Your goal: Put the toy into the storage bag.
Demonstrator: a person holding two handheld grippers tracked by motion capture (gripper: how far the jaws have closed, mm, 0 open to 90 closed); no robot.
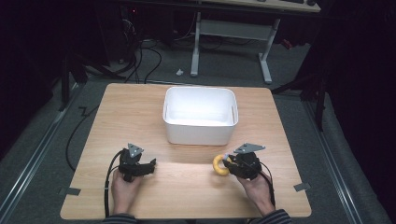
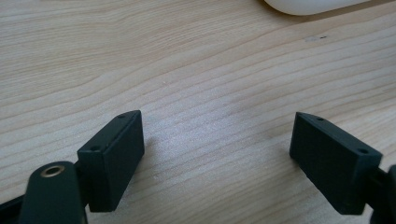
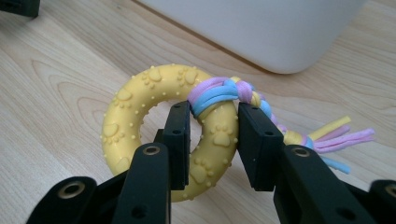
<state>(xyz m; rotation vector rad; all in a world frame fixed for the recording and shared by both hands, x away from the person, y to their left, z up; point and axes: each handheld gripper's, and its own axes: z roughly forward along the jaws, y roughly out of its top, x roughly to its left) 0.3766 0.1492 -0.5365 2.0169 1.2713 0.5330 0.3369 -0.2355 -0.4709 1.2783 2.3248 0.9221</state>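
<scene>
right gripper view: right gripper (image 3: 210, 140) closing on yellow ring toy (image 3: 140, 126), one jaw through the hole, one outside, pinching the band beside the rope knot (image 3: 224, 91)
high view, ring location: sitting on wooden table (image 1: 140, 112), just in front of white bin (image 1: 200, 135), toward its right corner
left gripper (image 2: 217, 154): jaws standing wide apart, holding nothing, hovering over bare wood in front of the bin's left side
bin: looking empty, open top
ring feel (judging): looking like light rubber, slightly squashy, bumpy paw-print surface probably helping grip
rope tail (image 3: 336, 135): soft, floppy strands, likely dangling and swinging if lifted
hold point (judging): ring band next to the knot is working well; grabbing the strands would be slipping
</scene>
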